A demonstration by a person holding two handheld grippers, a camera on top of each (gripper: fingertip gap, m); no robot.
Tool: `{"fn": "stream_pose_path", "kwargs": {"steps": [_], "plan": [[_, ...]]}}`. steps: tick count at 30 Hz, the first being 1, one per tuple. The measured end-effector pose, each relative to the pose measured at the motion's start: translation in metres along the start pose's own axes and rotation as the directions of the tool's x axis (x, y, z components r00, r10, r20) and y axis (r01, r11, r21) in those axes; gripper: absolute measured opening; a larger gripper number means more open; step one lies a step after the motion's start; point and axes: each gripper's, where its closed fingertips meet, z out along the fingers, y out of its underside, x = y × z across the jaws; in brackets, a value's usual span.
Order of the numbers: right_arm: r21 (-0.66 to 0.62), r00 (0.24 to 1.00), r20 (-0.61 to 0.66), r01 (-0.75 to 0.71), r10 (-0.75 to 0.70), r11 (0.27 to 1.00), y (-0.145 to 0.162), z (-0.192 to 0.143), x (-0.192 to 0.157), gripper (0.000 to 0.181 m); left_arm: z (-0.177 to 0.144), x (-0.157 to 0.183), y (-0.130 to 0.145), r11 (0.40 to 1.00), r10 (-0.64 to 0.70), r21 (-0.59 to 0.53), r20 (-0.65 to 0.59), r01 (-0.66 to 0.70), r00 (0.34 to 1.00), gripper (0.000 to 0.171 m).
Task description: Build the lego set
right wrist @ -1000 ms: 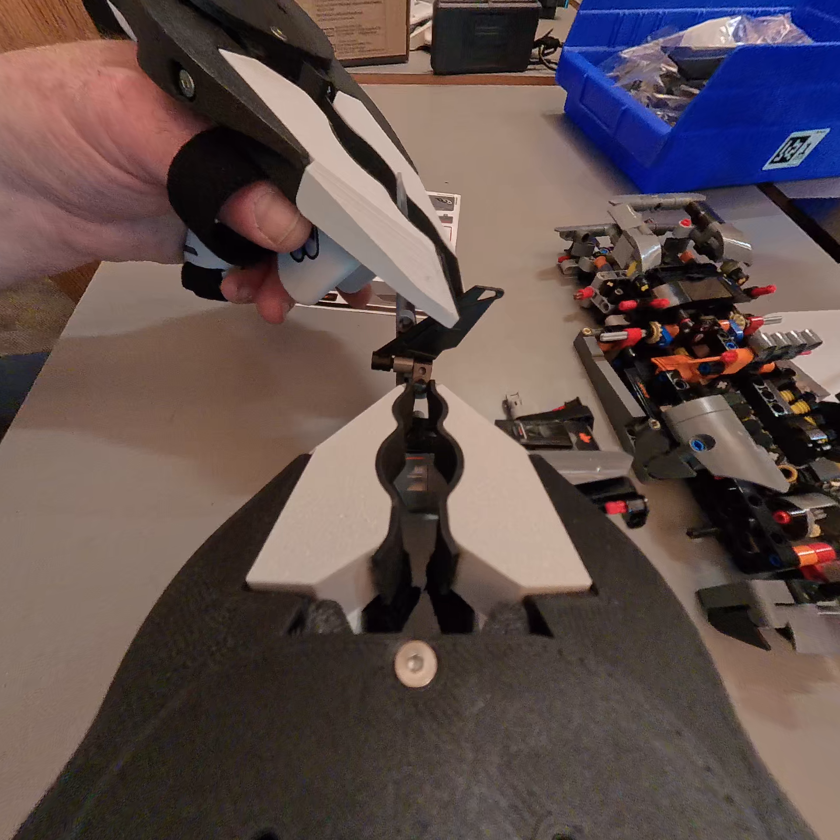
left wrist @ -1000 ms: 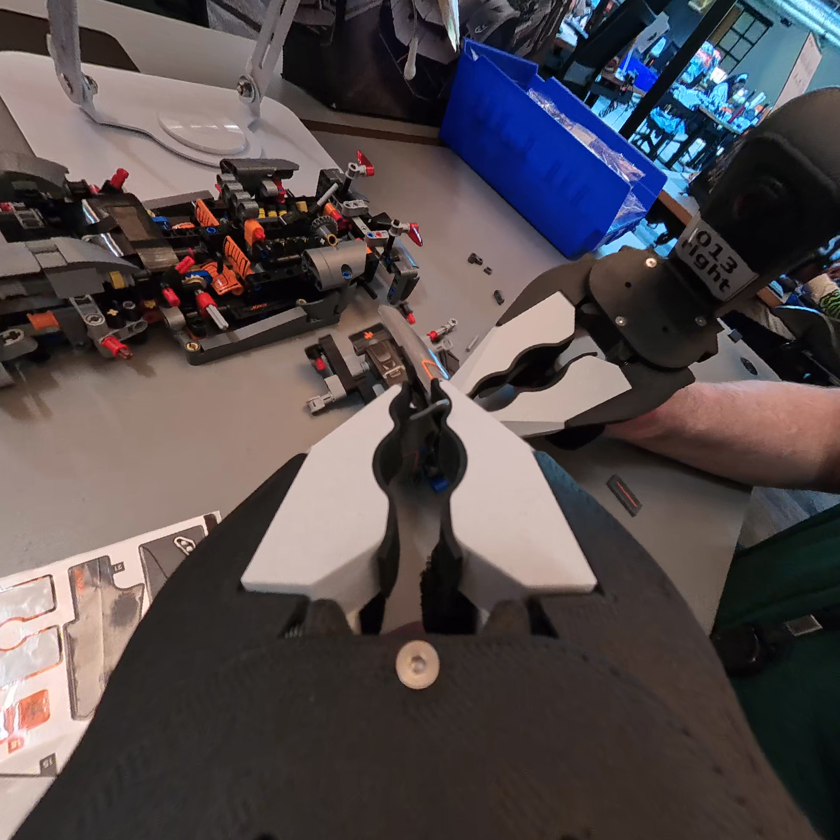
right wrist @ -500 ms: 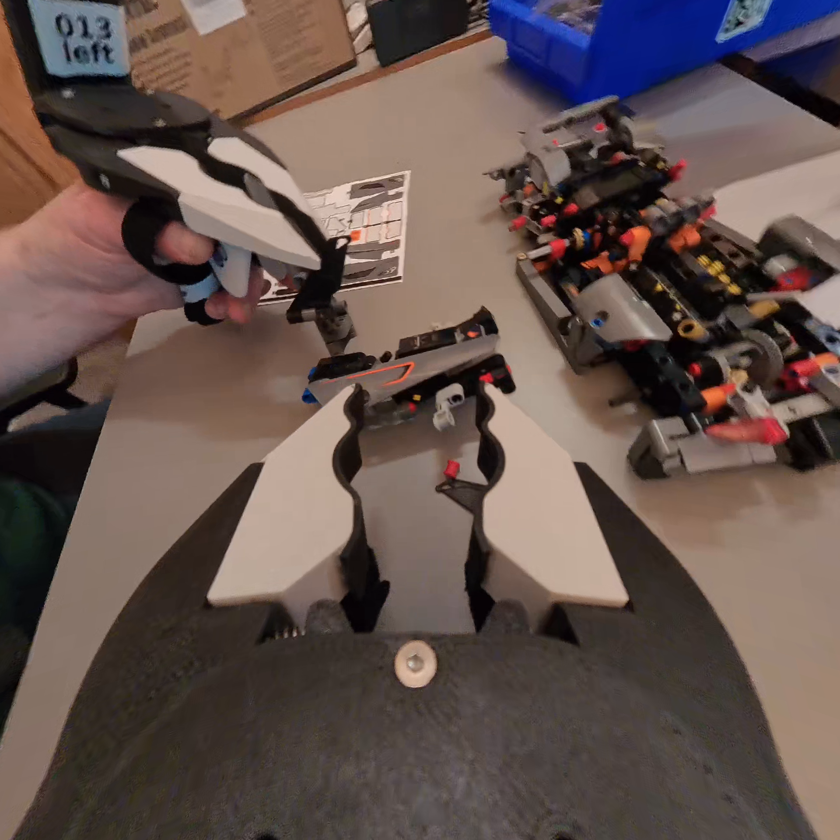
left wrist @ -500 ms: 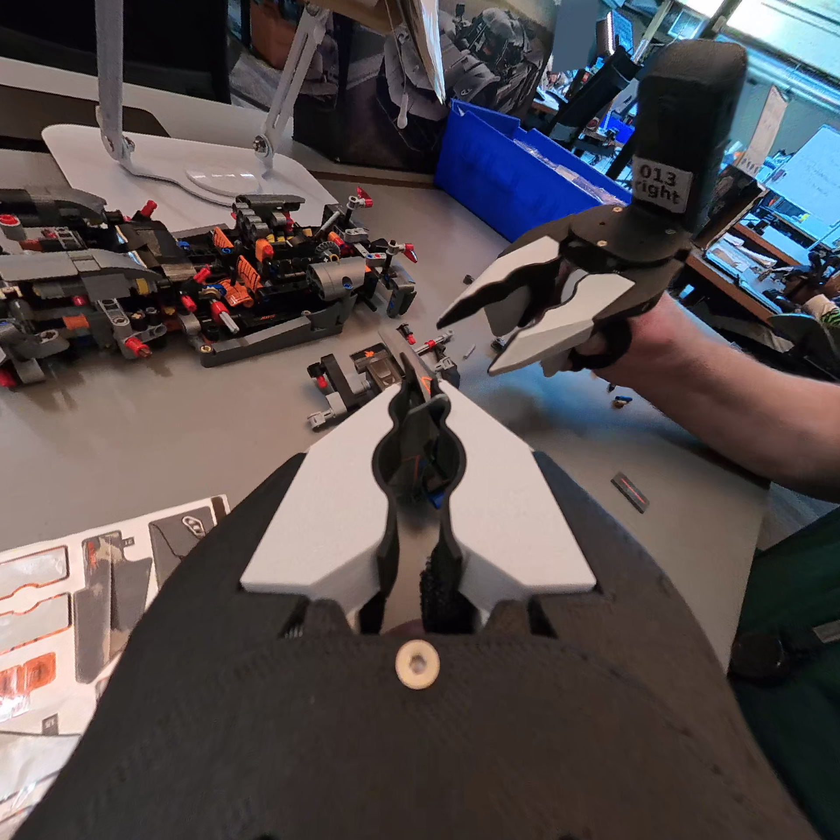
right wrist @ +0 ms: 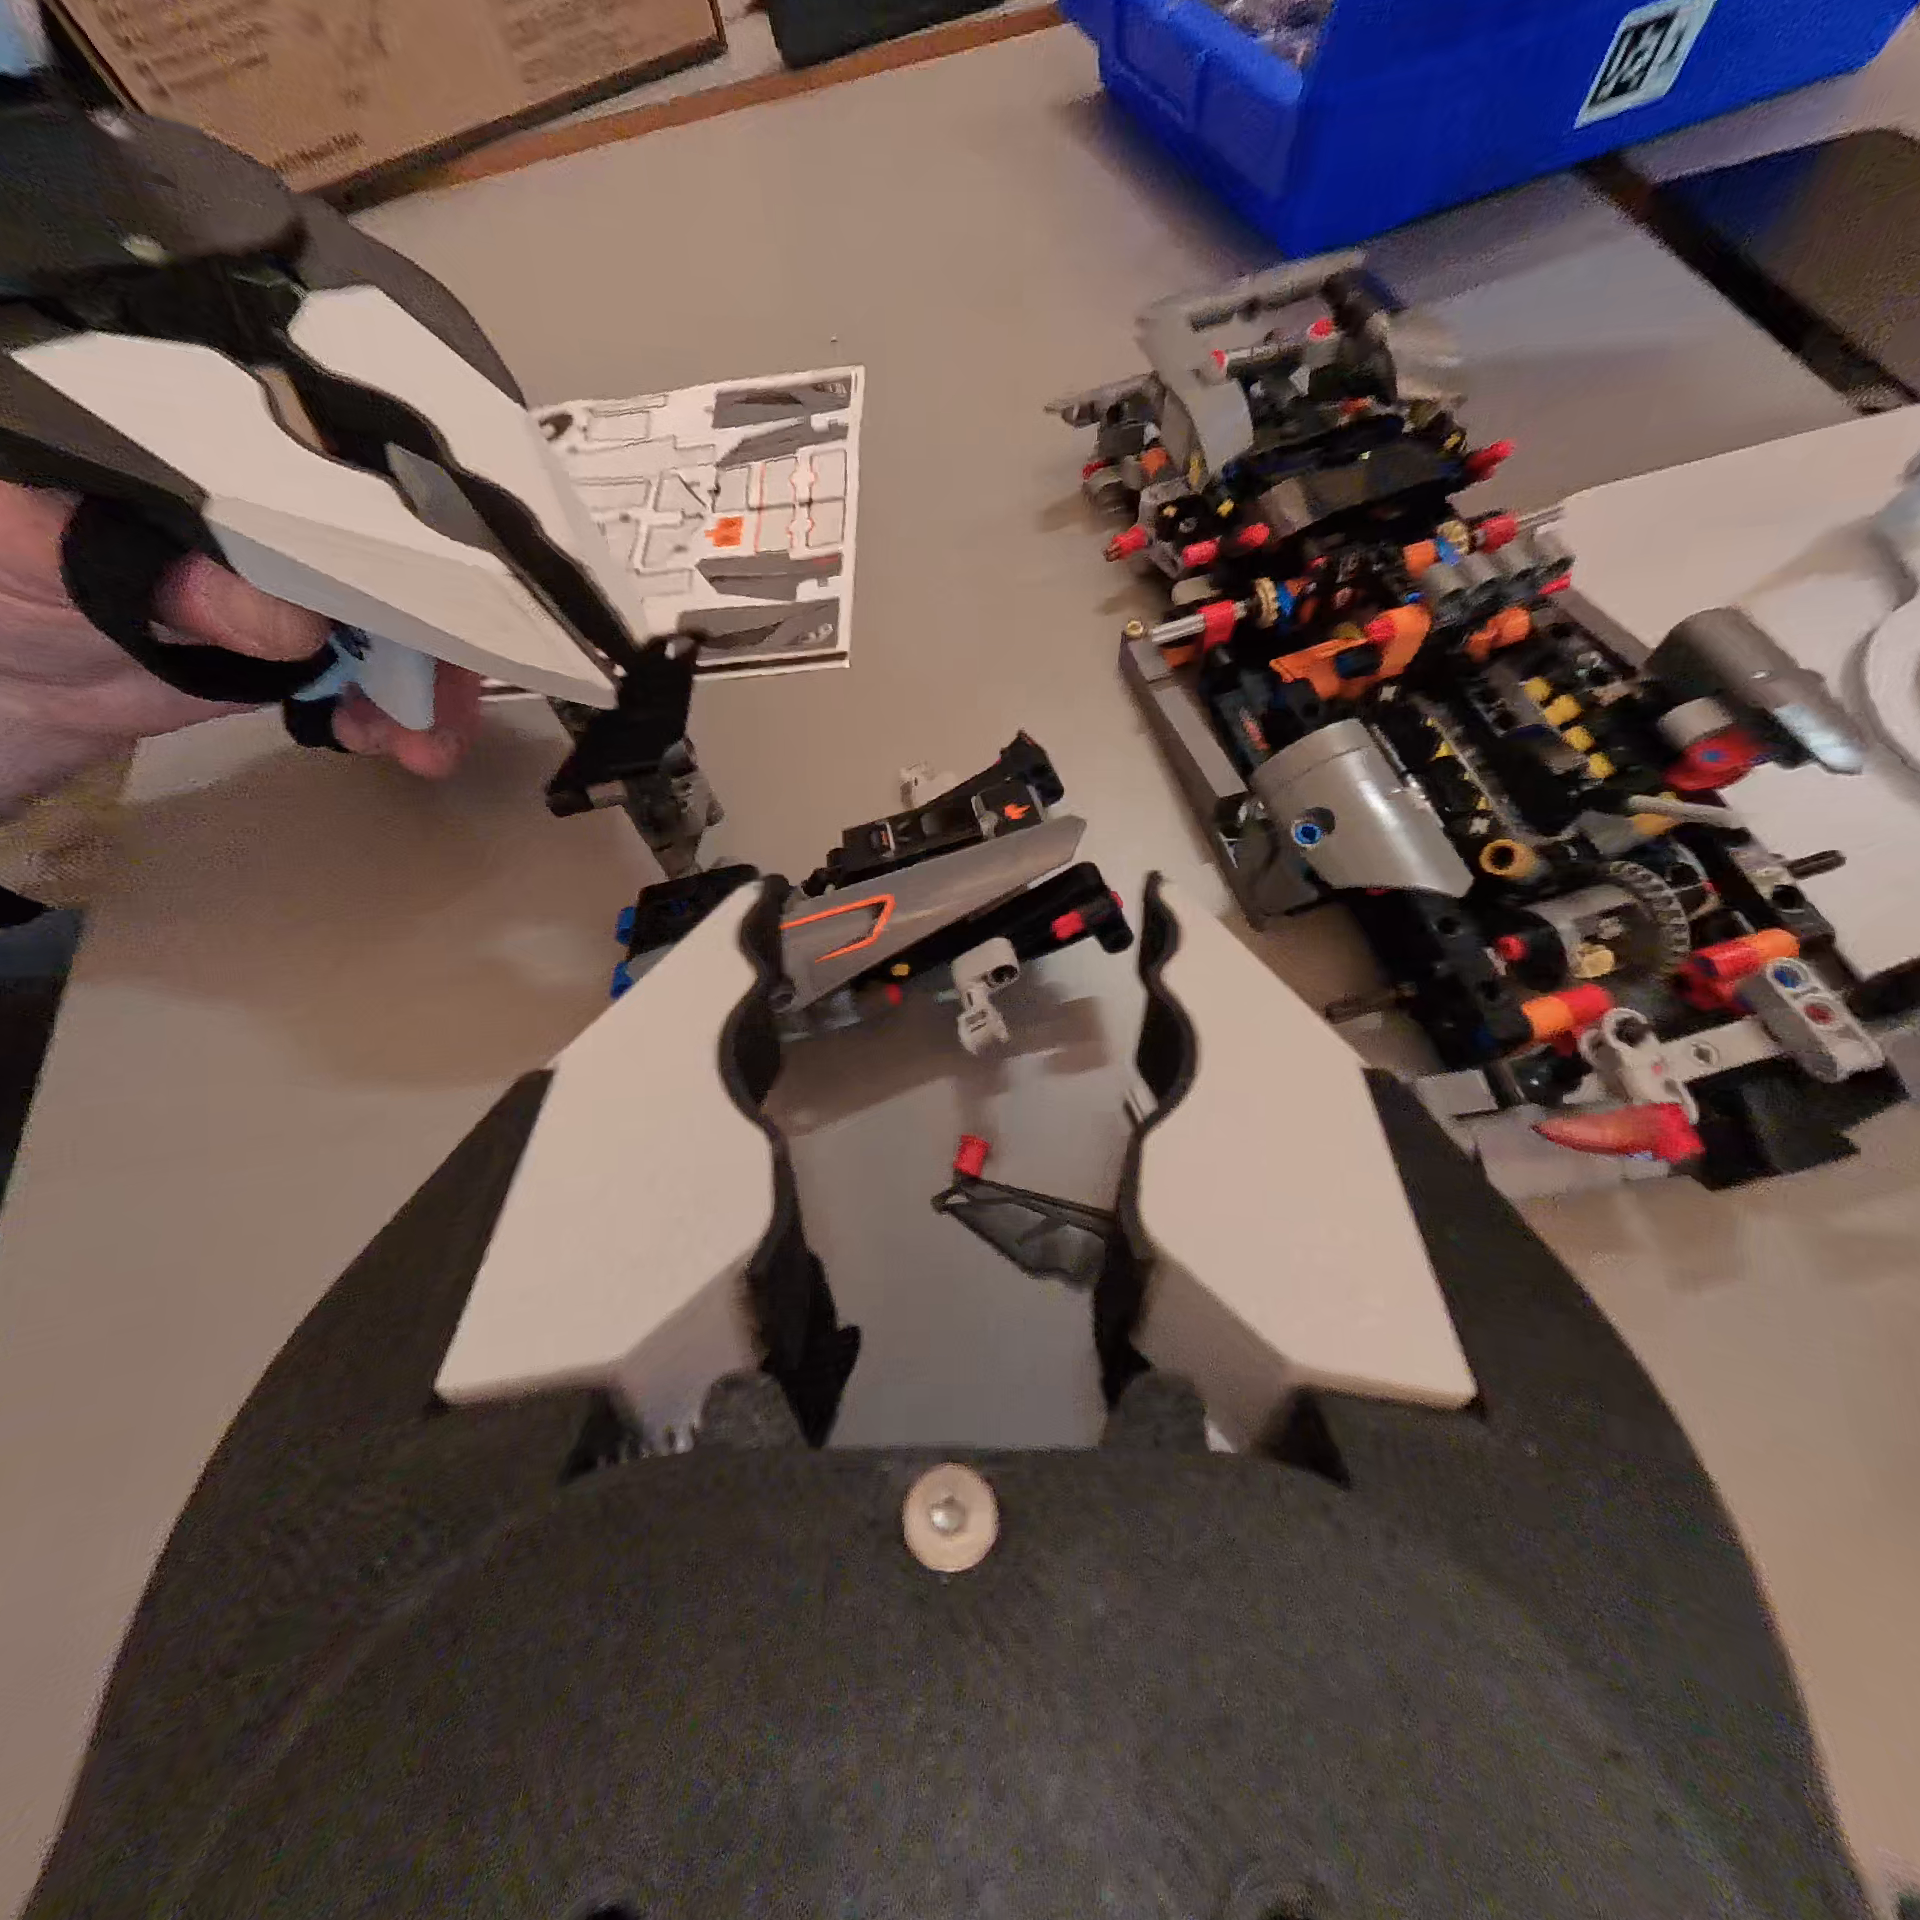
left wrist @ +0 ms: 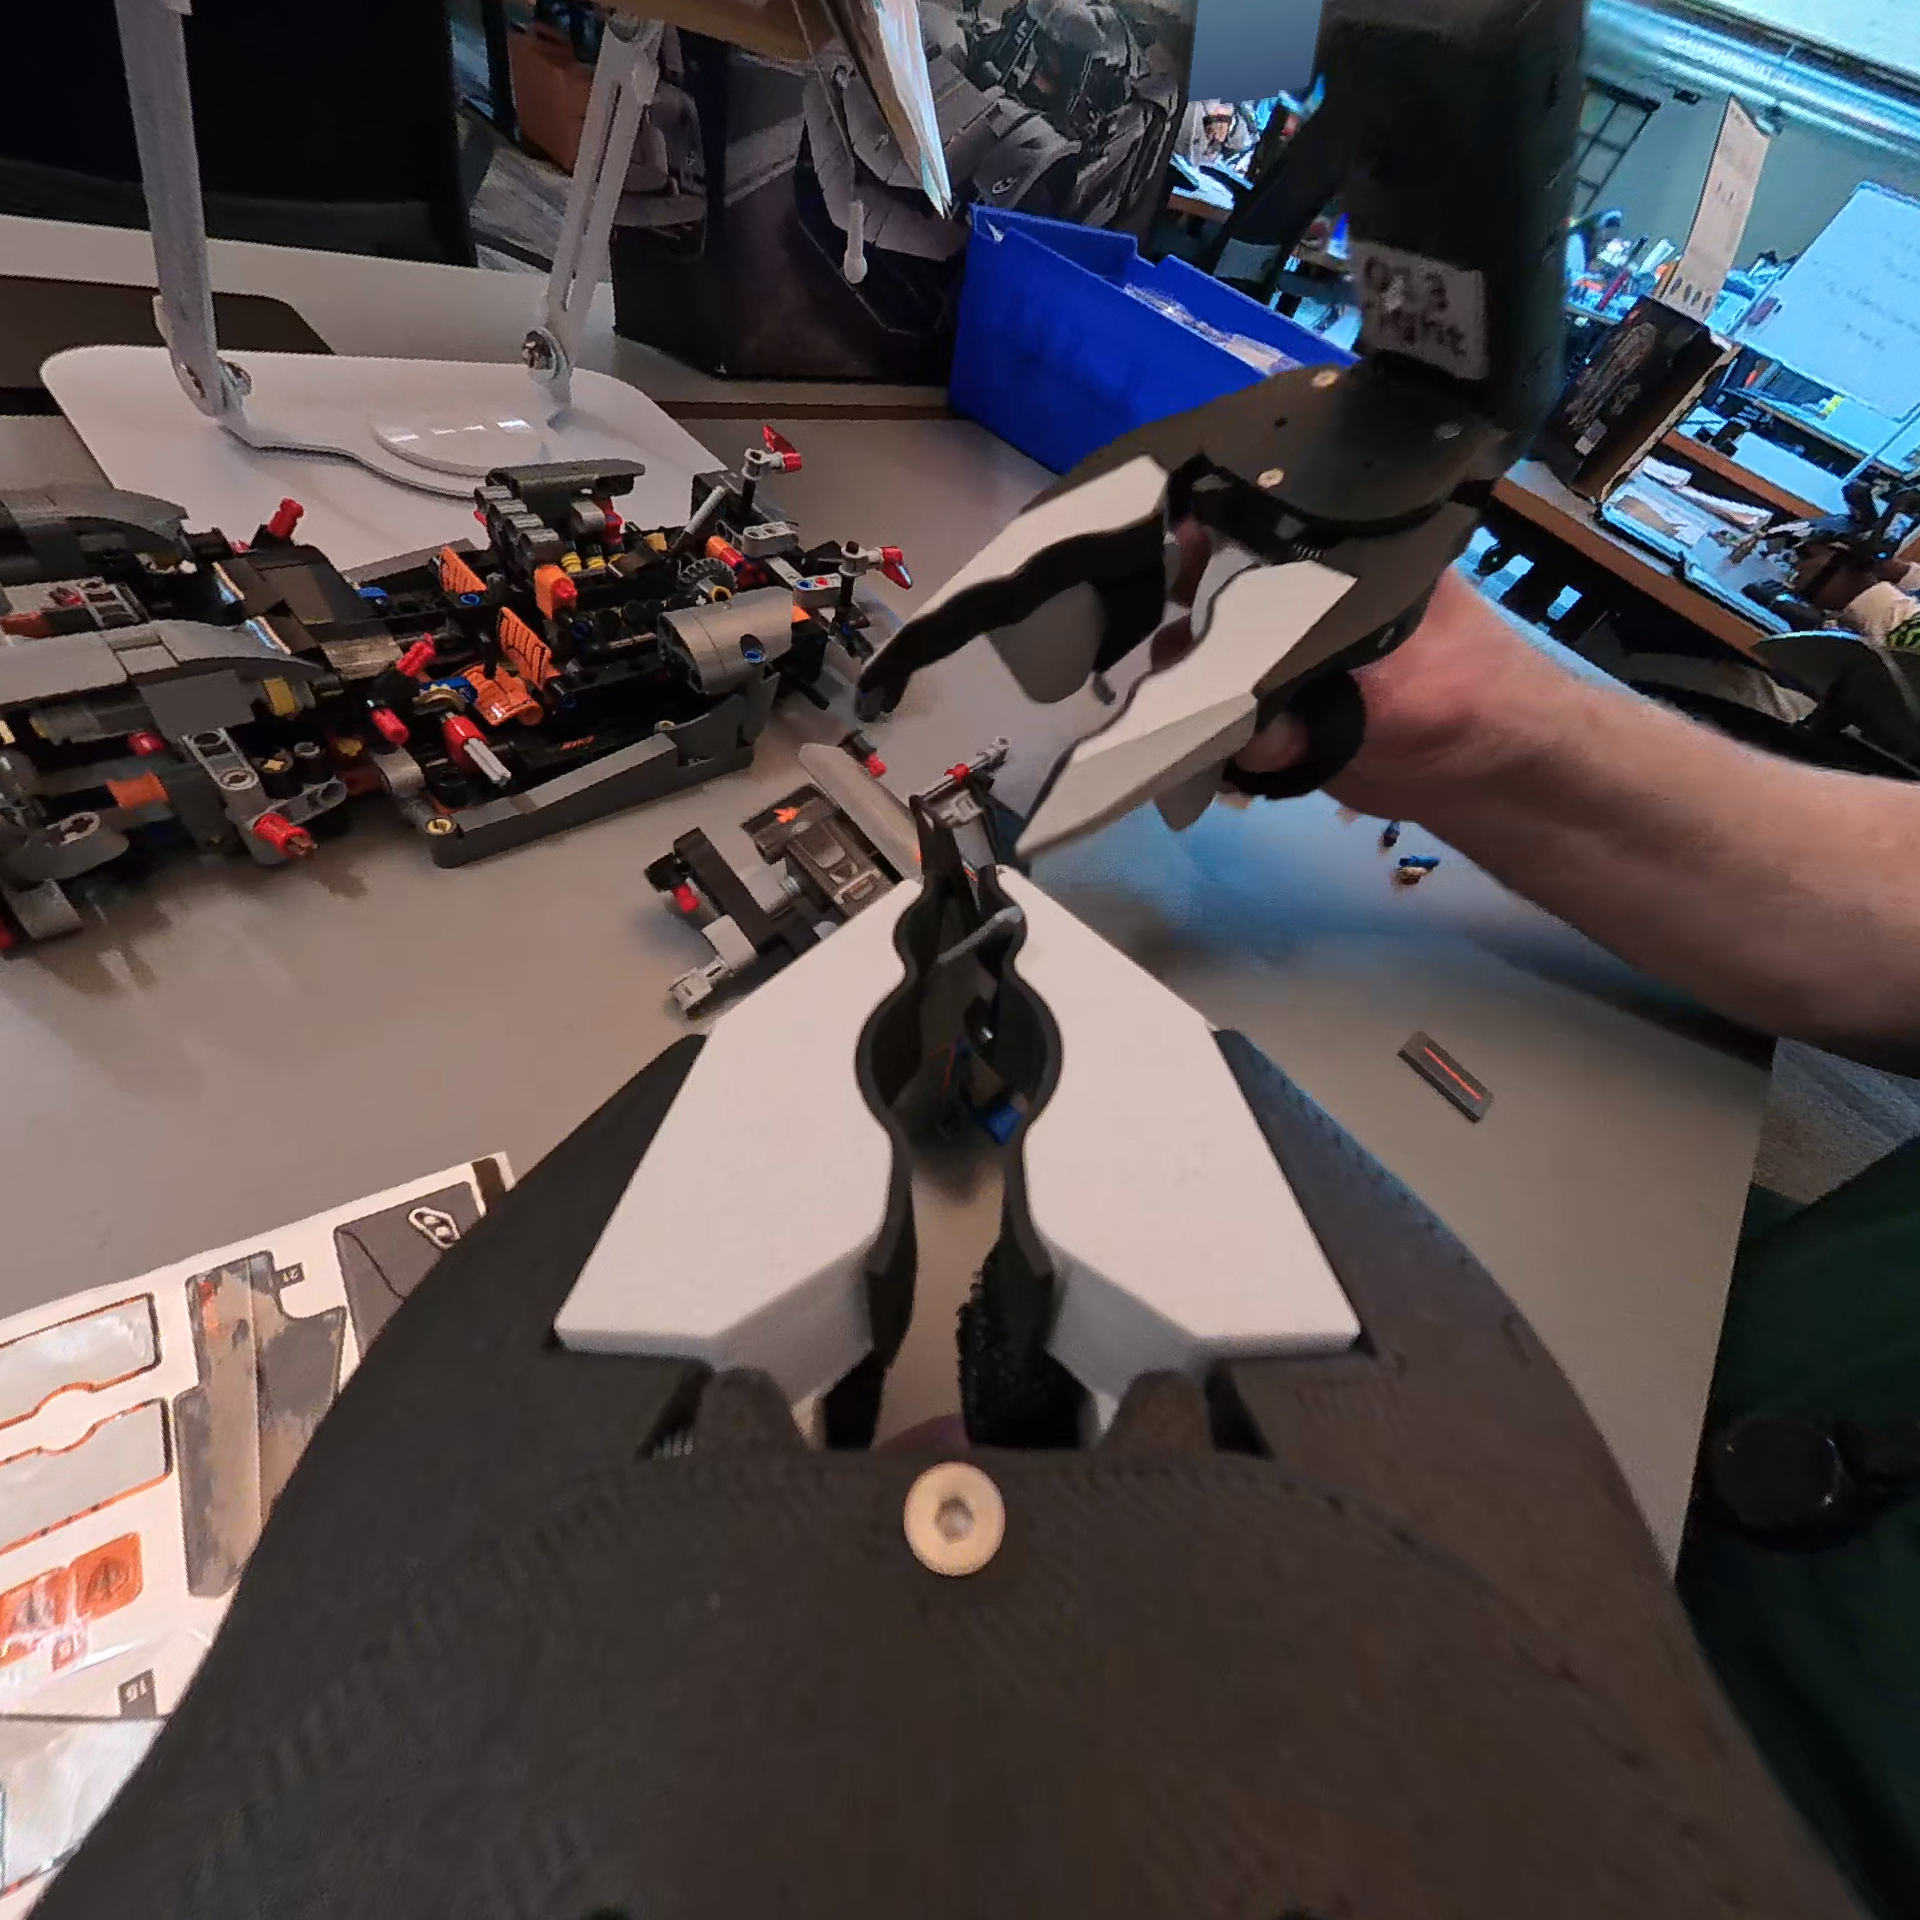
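Lego side panel (right wrist: 914, 914) looks light, stiff; grab its edges. Right gripper (right wrist: 951, 997) gapes empty; left gripper (left wrist: 961, 914) pinches black piece (right wrist: 623, 748).

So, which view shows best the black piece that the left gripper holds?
The right wrist view: the black piece hangs in full side profile below the left gripper. The left wrist view shows it only end-on, mostly hidden between the fingers.

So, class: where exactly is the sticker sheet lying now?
In the right wrist view the sticker sheet lies flat on the table, beyond the small grey-and-black sub-assembly and left of the large model.
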Motion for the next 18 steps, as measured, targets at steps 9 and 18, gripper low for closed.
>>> {"fn": "stream_pose_path", "kwargs": {"steps": [9, 18], "plan": [[-0.131, 0.927, 0.133, -0.334, 0.350, 0.934, 0.029, 0.009, -0.038, 0.038, 0.002, 0.001, -0.001, 1.000, 0.026, 0.004, 0.004, -0.026, 1.000, 0.004], [0.033, 0.954, 0.175, -0.253, 0.244, 0.967, 0.009, 0.010, -0.041, 0.008, -0.002, -0.001, -0.001, 0.999, 0.002, 0.032, -0.016, -0.002, 1.000, 0.004]]}}
